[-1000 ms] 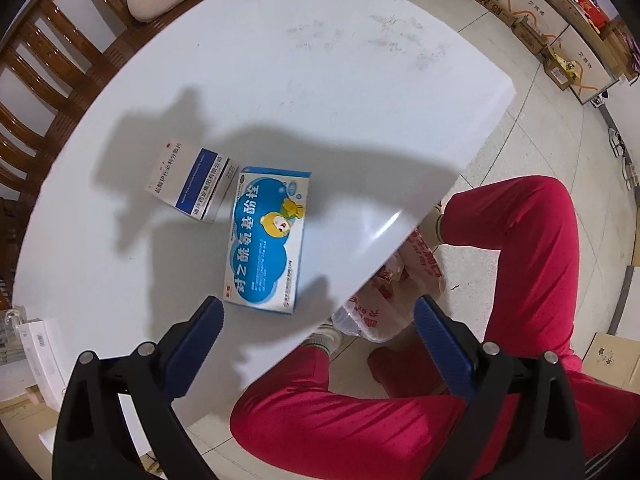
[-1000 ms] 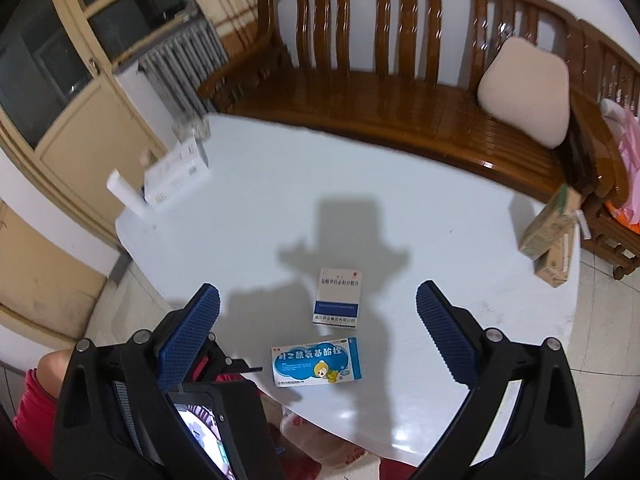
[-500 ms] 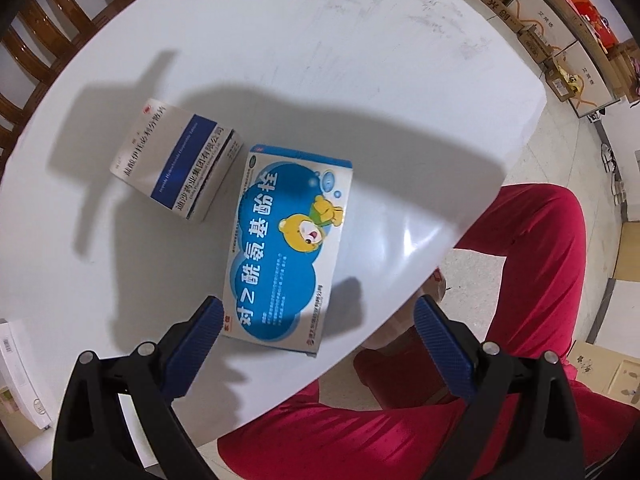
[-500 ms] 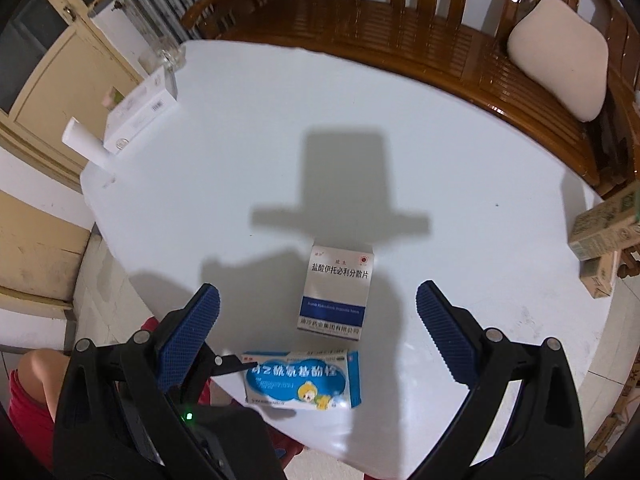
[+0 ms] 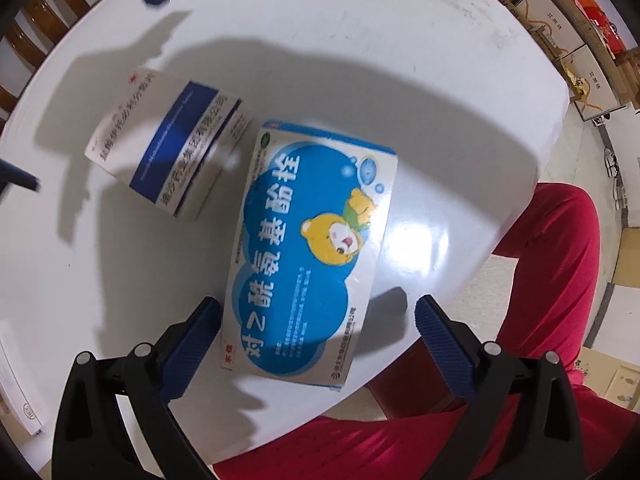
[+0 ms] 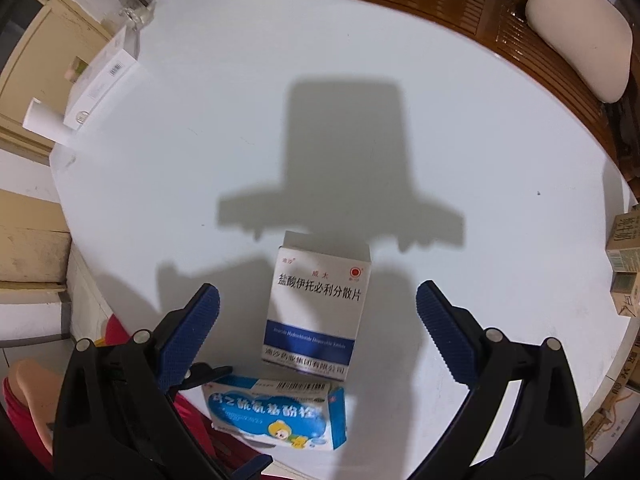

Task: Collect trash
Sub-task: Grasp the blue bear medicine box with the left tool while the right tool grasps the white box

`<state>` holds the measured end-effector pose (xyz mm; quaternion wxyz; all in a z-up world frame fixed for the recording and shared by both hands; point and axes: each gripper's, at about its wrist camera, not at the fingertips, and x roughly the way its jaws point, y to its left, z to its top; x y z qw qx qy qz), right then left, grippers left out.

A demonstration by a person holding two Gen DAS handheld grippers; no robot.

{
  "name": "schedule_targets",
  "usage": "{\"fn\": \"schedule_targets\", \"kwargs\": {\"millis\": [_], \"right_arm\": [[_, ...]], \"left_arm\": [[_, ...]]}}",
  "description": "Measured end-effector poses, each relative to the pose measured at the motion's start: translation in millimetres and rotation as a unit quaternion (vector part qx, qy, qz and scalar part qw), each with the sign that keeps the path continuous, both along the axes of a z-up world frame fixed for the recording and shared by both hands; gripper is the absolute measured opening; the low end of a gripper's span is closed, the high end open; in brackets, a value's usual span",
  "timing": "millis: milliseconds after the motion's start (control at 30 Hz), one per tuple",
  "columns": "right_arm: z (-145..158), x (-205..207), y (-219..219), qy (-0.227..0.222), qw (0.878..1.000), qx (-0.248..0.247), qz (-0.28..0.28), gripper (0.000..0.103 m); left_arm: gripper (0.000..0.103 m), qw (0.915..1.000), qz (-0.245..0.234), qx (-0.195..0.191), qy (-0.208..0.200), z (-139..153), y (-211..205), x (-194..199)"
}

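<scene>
Two wide-open, empty grippers above boxes.

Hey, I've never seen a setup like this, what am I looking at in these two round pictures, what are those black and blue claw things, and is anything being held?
No robot here: a person holds a two-finger gripper in each hand, each with a fisheye camera looking along its fingers. One picture is the left gripper's view, the other the right gripper's. The blue parts are finger pads. On the white round table lie two medicine boxes: a blue bear box at the near edge and a white and blue box beside it. Each gripper is open over one box; nothing is held. More boxes sit at the table's edges.
</scene>
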<state>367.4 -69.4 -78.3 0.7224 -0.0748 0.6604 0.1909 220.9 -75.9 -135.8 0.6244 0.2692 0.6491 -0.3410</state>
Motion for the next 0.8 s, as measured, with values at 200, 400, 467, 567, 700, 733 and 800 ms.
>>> {"fn": "schedule_targets", "kwargs": {"millis": [200, 400, 467, 567, 700, 733, 800], "right_arm": [[-23.9, 5.2, 14.8, 0.011, 0.999, -0.031, 0.030, 0.096], [-42.2, 7.6, 22.7, 0.025, 0.998, -0.045, 0.036, 0.090], [-48.9, 6.6, 25.6, 0.027, 0.997, -0.054, 0.039, 0.086], [-52.6, 7.3, 29.3, 0.023, 0.997, -0.062, 0.043, 0.085], [-57.2, 6.9, 32.0, 0.021, 0.996, -0.073, 0.051, 0.085], [-58.6, 6.3, 32.8, 0.017, 0.996, -0.076, 0.054, 0.085], [-61.6, 4.2, 36.0, 0.009, 0.994, -0.088, 0.064, 0.085]], "left_arm": [[0.094, 0.9997, -0.011, 0.002, -0.024, 0.3, -3.5, -6.3], [0.092, 0.9994, -0.007, -0.004, -0.034, 1.0, -2.4, -7.7], [0.089, 0.9993, -0.002, -0.007, -0.036, 2.1, -1.2, -6.4], [0.088, 0.9994, 0.004, -0.019, -0.030, 6.1, 5.6, 0.4], [0.086, 0.9989, 0.015, -0.035, -0.026, 9.0, 13.7, 6.2], [0.086, 0.9989, 0.015, -0.036, -0.027, 10.4, 15.3, 7.8], [0.086, 0.9988, 0.014, -0.035, -0.032, 10.0, 15.0, 6.4]]}}
